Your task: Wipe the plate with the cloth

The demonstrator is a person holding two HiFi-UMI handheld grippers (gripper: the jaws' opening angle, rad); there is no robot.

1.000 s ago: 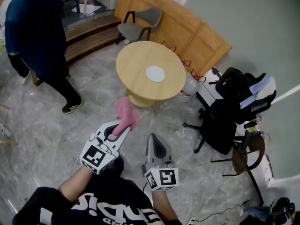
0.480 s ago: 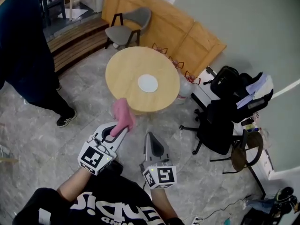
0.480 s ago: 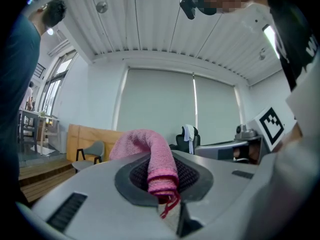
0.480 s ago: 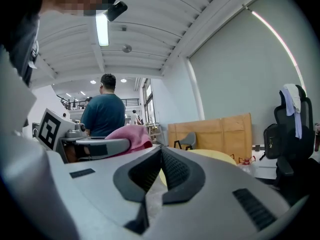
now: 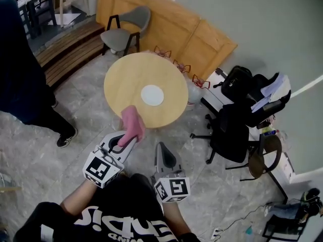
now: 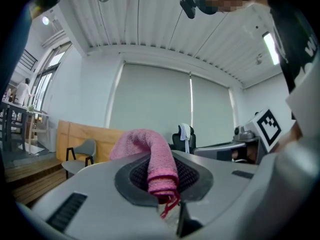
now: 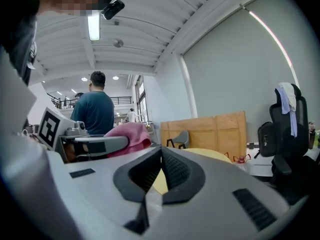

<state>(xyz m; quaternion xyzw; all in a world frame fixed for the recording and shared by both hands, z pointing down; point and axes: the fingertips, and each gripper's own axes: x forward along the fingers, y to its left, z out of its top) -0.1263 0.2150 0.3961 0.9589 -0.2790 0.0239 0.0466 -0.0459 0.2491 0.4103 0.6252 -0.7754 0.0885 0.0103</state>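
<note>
We hold cloth clamped in left gripper; right gripper closed, empty. Plate lies ahead on table, slightly right of cloth.

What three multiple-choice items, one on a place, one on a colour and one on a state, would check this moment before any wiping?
1. Where is the white plate?
A. on the round table
B. on the floor
C. on the grey chair

2. What colour is the cloth?
A. blue
B. pink
C. green

3. How do the jaws of the right gripper stand?
A. wide apart
B. closed on the cloth
C. closed together with nothing between them

Key:
1 A, the head view shows the plate lying flat on the tabletop.
2 B, the cloth clamped in the left gripper is pink.
3 C, in the right gripper view the jaws meet, and the cloth is off to the side in the other gripper.
</note>
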